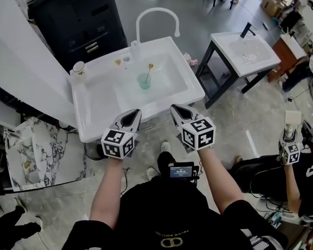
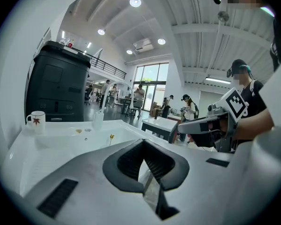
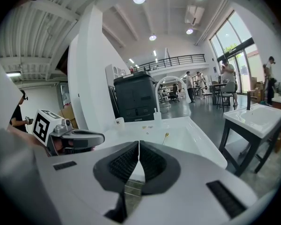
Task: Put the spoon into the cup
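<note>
Spoon [image 1: 148, 72] in cup [image 1: 144, 82] — centre of sink [image 1: 91, 116], off rims.

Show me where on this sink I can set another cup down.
Bare: the sink's left deck between mug and front rim, and the basin right of the green cup with the spoon. Crowded: the back ledge by the faucet, with a bottle and small bits.

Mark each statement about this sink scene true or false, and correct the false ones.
1. The spoon stands in the cup. True.
2. The cup is on the floor. False: it stands in the sink.
3. The right gripper holds the spoon. False: it is shut and empty.
4. A mug stands on the sink's rim. True.
5. The left gripper is wide open. False: it is shut.
</note>
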{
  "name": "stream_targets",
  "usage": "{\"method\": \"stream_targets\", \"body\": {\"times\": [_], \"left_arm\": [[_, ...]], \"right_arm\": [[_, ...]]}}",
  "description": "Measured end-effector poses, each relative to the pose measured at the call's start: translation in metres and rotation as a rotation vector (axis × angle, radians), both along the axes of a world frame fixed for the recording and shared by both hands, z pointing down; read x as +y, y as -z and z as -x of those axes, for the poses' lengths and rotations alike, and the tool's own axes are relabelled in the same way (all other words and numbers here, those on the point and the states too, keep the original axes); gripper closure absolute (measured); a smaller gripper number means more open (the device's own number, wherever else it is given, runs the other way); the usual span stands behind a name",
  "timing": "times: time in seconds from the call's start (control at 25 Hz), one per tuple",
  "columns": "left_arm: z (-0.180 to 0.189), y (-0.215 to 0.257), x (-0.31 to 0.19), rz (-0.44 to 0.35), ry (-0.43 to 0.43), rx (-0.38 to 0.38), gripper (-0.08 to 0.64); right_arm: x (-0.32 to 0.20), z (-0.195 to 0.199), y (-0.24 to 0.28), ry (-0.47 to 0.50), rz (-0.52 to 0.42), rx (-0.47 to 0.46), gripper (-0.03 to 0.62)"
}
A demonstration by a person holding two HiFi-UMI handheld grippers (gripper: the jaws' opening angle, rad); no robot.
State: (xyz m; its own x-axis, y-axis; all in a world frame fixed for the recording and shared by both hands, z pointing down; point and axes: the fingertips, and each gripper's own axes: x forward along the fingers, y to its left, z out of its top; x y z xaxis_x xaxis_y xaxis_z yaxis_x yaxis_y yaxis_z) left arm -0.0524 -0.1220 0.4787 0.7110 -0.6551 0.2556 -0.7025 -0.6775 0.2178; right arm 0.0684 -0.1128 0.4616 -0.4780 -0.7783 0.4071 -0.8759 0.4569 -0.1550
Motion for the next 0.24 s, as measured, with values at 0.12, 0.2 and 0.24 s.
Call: {"method": "stream_targets", "body": {"times": [0.12, 0.2, 0.24], "left_arm": [[-0.0026, 0.0042, 0.0004, 0.0, -0.009, 0.014, 0.552], [-0.0055, 0.0068, -0.0014, -0.001, -0.011, 0.018, 0.552], [-0.007, 0.008, -0.0025, -0.002, -0.012, 0.02, 0.552]], "right_arm": [[-0.0011, -0.0011, 0.003, 0.001, 0.003, 0.001, 0.525], [-0.0035, -0.0033, 0.0052, 0.001, 0.002, 0.0, 0.525], [-0.0049, -0.0045, 0.0063, 0.001, 0.001, 0.0, 0.525]]}}
